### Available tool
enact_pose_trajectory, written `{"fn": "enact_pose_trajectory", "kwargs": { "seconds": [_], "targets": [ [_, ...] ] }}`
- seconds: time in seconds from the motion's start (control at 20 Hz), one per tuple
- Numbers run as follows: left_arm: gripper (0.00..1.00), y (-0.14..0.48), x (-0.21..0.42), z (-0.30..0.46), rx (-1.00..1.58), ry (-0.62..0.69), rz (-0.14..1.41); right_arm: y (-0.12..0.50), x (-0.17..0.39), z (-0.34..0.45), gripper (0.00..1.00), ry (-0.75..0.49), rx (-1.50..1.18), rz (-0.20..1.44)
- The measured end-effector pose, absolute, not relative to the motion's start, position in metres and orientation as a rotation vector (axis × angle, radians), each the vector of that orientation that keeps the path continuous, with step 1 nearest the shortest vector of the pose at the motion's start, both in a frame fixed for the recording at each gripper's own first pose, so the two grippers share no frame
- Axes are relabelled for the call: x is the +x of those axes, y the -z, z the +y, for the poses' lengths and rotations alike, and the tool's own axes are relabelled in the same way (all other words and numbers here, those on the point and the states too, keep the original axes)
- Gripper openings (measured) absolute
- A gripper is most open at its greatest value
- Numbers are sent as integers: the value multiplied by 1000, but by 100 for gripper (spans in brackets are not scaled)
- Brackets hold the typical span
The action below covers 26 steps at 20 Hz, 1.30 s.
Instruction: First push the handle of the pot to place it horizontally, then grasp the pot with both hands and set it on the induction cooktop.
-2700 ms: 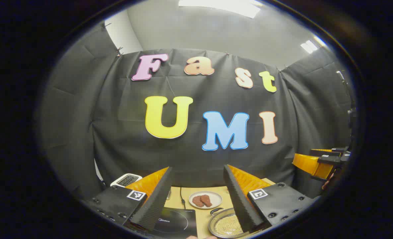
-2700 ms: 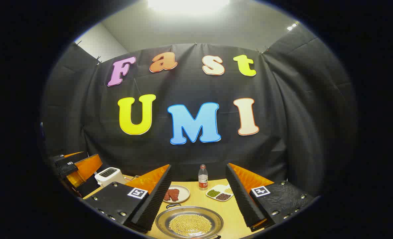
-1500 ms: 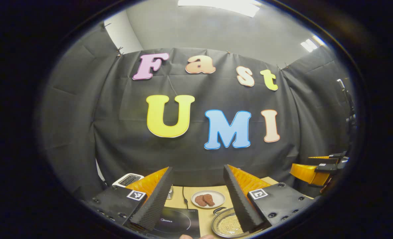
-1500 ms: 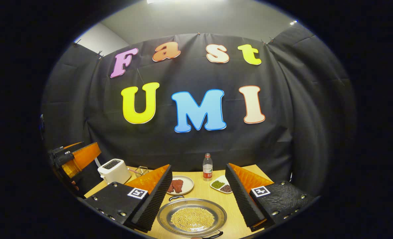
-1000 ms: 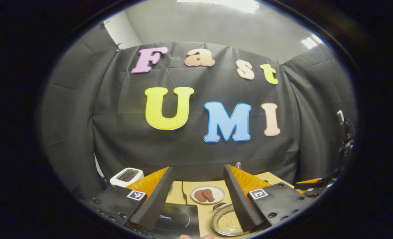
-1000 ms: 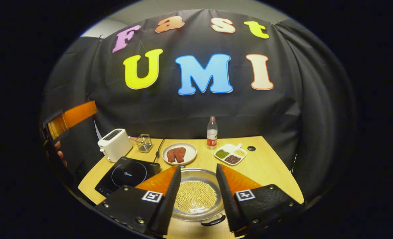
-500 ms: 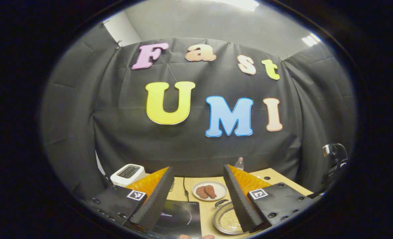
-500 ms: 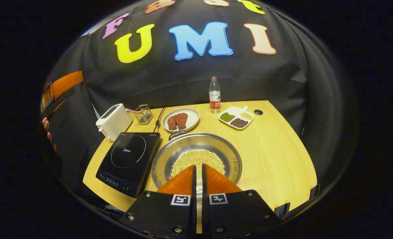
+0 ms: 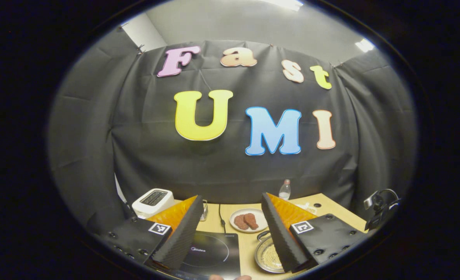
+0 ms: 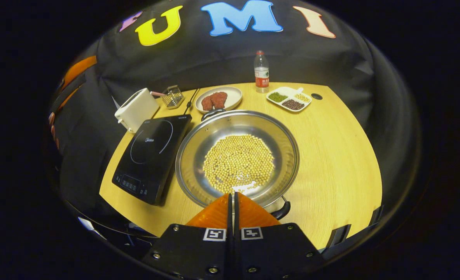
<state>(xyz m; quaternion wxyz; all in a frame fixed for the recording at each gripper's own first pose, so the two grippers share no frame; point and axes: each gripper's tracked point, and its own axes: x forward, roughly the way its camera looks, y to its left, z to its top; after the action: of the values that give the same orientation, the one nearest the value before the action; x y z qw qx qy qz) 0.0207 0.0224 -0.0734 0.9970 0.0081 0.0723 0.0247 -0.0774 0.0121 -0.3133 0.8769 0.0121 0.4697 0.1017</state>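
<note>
Steel pot (image 9: 268, 254) sat low between your left gripper (image 9: 231, 229) fingers, which stood wide apart and held nothing; the induction cooktop (image 9: 214, 254) lay just beside it. From the right gripper view, your right gripper (image 10: 233, 196) was closed, empty, above the pot (image 10: 237, 155) rim, near handle (image 10: 280, 212). A hard push could have spilled the beans (image 10: 238, 161).

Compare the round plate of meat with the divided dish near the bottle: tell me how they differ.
The round plate is circular and undivided; the divided dish is roughly rectangular, split into compartments. The round plate holds reddish-brown meat pieces; the divided dish holds green, dark and pale grains, each kind apart. The round plate lies by the pot's far handle; the divided dish lies right of the bottle. Both are pale and rest on the wooden table.
</note>
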Motion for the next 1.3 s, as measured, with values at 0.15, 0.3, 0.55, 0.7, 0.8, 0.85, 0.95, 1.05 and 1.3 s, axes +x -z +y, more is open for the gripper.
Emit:
{"fn": "enact_pose_trajectory", "kwargs": {
  "seconds": [0.15, 0.3, 0.55, 0.7, 0.8, 0.85, 0.95, 1.05, 1.3],
  "targets": [
    [95, 76, 24, 26, 18, -52, 154, 331, -93, 15, 0, -225, 30, 1049],
    [95, 80, 24, 26, 17, -53, 164, 349, -105, 16, 0, -227, 16, 1120],
    [95, 82, 24, 26, 19, -53, 171, 372, -111, 15, 0, -192, 16, 1186],
    [95, 83, 25, 27, 24, -58, 174, 378, -107, 10, 0, -170, 9, 1192],
    [95, 83, 24, 28, 26, -61, 177, 380, -105, 6, 0, -154, 9, 1191],
    [95, 82, 25, 28, 27, -64, 176, 382, -105, 6, 0, -152, 19, 1192],
    [96, 83, 28, 29, 27, -67, 177, 381, -103, 3, 0, -143, 31, 1190],
    [97, 84, 27, 29, 24, -70, 176, 381, -101, -2, 0, -129, 29, 1188],
    [95, 83, 30, 28, 21, -68, 172, 380, -96, -17, 0, -90, 28, 1179]
  ]
}}
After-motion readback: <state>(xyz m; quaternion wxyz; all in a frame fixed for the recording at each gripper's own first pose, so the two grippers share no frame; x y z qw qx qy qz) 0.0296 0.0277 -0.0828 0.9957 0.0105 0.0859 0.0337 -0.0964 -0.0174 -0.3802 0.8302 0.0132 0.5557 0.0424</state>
